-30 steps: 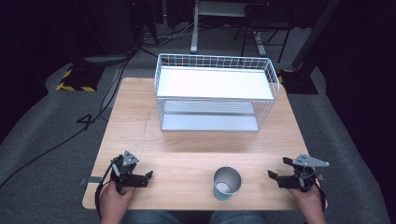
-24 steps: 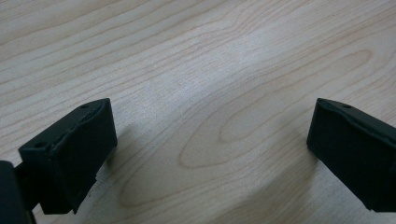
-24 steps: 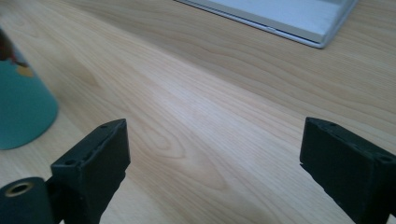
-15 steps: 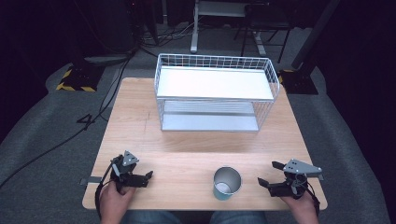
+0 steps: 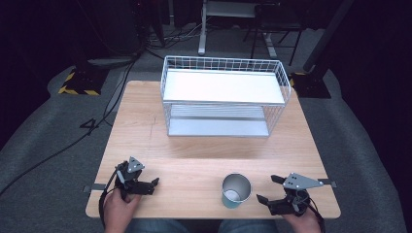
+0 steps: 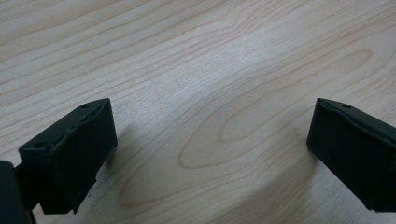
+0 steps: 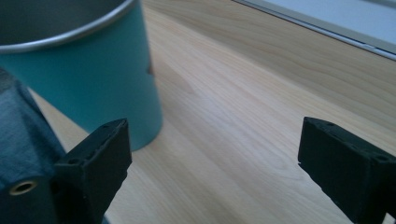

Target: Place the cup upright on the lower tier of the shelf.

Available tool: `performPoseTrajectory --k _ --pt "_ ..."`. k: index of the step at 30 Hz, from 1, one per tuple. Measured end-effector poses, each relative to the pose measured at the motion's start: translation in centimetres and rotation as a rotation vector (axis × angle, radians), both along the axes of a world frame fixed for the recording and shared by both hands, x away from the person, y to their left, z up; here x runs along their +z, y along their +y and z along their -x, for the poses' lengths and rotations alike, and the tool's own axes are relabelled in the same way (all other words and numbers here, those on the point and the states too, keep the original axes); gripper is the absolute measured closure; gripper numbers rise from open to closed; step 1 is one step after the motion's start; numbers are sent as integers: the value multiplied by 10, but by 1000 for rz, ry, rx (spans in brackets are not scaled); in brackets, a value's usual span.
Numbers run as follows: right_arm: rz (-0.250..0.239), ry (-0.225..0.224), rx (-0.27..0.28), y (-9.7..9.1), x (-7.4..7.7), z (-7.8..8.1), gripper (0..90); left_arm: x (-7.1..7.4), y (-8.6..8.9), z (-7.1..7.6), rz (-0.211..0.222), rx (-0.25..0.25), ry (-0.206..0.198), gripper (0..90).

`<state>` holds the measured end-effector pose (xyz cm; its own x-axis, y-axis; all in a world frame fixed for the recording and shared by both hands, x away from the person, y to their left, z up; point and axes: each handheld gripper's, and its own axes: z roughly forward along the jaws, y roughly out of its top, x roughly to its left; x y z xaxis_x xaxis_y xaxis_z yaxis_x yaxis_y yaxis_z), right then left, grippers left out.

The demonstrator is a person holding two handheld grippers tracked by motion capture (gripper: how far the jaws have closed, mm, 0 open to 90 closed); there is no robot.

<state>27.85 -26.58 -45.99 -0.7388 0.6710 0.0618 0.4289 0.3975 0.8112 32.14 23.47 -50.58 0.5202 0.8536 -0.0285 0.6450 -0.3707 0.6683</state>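
The right gripper [image 5: 268, 189], jaws spread wide, slides in from three o'clock toward the teal cup [image 5: 236, 191], likely lining up a grab, while the left gripper [image 5: 154, 182] idles open.

Pale wood-grain table [image 5: 194, 170], teal cup [image 7: 84, 79] with metal rim, matt black jaws

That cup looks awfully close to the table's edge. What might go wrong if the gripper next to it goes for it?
The teal cup stands upright near the table's front edge. The right gripper, jaws open, sits beside it, so a sideways nudge might tip it or push it off. Its smooth round wall may also slip in the jaws.
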Motion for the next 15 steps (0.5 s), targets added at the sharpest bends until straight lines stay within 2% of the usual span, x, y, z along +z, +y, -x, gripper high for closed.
performPoseTrajectory --k 11,15 --pt "17 12 69 33 -2 16 101 0 0 0 0 0 0 20" --pt "7 17 60 39 -5 18 100 0 0 0 0 0 0 20"
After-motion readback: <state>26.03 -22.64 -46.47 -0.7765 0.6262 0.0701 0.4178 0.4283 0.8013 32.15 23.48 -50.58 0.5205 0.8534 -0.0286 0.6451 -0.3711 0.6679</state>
